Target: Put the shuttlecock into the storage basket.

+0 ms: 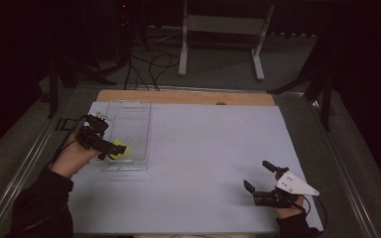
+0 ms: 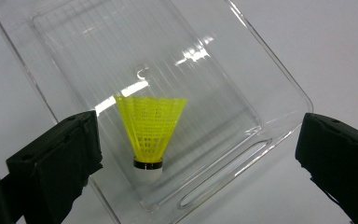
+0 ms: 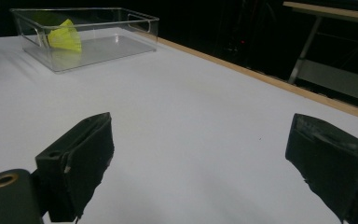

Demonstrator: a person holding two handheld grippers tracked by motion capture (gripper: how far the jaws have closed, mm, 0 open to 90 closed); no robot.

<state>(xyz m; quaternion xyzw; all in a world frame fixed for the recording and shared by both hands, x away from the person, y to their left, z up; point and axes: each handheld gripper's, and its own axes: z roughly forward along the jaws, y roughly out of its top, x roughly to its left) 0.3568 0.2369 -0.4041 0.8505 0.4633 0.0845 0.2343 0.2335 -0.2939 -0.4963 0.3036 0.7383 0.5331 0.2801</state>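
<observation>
Item: yellow shuttlecock (image 2: 150, 133), lying in the clear plastic bin (image 2: 279, 79) at the table's (image 1: 203, 163) left side.

Handling: likely very light; the mesh skirt looks soft and crushable, the cork end firm. Take hold at the cork, gently.

Your left gripper (image 2: 198, 154): jaws wide, hanging over the shuttlecock without touching it.

Your right gripper (image 3: 200, 163): jaws wide, holding nothing, well apart from the bin.

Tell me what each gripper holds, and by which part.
Nothing is held. The left gripper is open above the shuttlecock lying in the clear tray; the right gripper is open over the table.
</observation>
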